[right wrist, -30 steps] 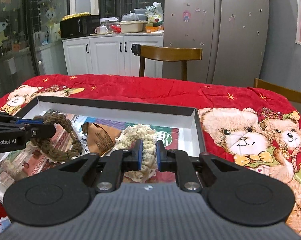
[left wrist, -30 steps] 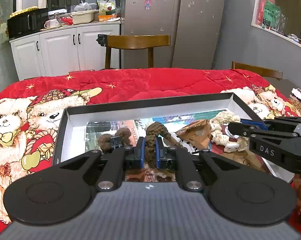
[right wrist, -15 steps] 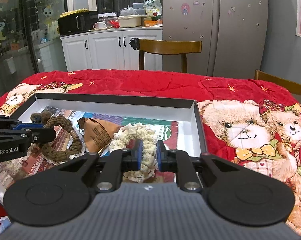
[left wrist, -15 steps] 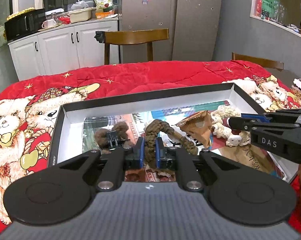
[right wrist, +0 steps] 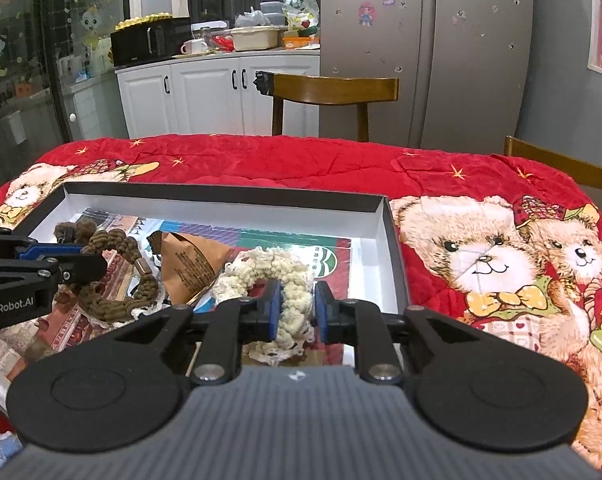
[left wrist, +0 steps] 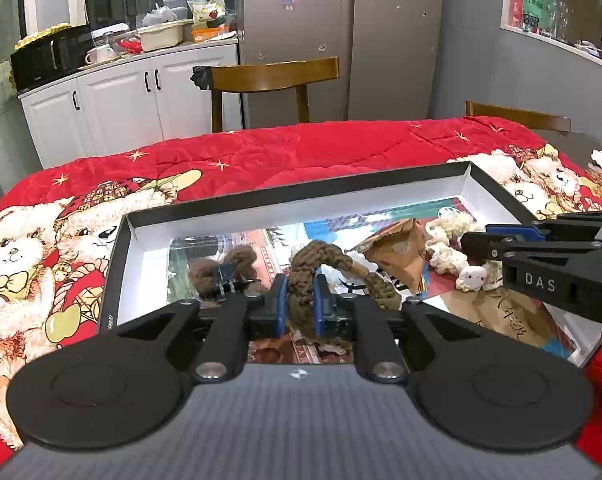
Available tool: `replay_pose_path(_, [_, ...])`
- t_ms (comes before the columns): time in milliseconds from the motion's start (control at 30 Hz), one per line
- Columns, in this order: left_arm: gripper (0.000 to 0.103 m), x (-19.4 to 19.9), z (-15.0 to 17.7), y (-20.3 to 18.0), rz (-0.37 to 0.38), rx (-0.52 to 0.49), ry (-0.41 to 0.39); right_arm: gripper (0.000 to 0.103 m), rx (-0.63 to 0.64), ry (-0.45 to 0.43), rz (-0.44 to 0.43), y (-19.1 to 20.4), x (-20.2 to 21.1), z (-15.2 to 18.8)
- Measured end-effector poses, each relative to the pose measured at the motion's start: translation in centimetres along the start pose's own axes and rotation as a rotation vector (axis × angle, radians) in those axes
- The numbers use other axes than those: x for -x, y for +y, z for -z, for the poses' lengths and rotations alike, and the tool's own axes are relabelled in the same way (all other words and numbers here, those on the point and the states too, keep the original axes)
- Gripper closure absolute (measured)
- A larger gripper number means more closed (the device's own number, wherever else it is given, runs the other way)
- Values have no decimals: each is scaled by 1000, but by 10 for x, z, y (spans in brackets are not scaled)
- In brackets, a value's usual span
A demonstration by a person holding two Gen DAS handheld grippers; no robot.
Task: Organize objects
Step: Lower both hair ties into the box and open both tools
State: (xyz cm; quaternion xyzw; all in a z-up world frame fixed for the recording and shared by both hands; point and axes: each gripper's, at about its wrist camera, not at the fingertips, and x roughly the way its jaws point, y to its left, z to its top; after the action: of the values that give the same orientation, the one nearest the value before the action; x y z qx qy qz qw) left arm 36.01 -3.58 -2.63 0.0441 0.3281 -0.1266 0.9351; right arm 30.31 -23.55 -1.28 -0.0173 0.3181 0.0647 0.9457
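Note:
A shallow black box (left wrist: 301,196) with white walls lies on the red bear quilt; it also shows in the right wrist view (right wrist: 221,194). My left gripper (left wrist: 301,304) is shut on a brown braided scrunchie (left wrist: 333,264), held just above the box floor. My right gripper (right wrist: 295,306) is shut on a cream knitted scrunchie (right wrist: 277,268) at the box's right side. The brown scrunchie also shows in the right wrist view (right wrist: 117,276), and the cream one in the left wrist view (left wrist: 449,240). A brown paper packet (left wrist: 401,248) lies between them.
A dark brown fuzzy hair clip (left wrist: 225,268) lies in the box's left part on printed paper. The red quilt (right wrist: 501,240) covers the table around the box. Wooden chairs (left wrist: 273,76) stand at the far side and at the right.
Both grippers have lifted and drawn back a little with their scrunchies. The right gripper's jaws have spread slightly around the cream scrunchie.

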Motion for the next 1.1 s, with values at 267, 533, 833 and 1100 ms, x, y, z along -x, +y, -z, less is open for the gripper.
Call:
replay_pose_path(267, [38,11,-2,-3,-28,-6,-59,56,0,-19,8,0,4,0])
replay_pose_path(533, [31,17,-7,-1,-26,16,-62,54,-30,-46,-12,-6,11,0])
replay_pose_path(833, [22,27,-10,-5,-45,19,-80,43,3,-69,-5,6,19,4])
replay_pose_path(1100, [19,43,-10,-2,-53,45,-88,39,38,-77,11,18,34,7])
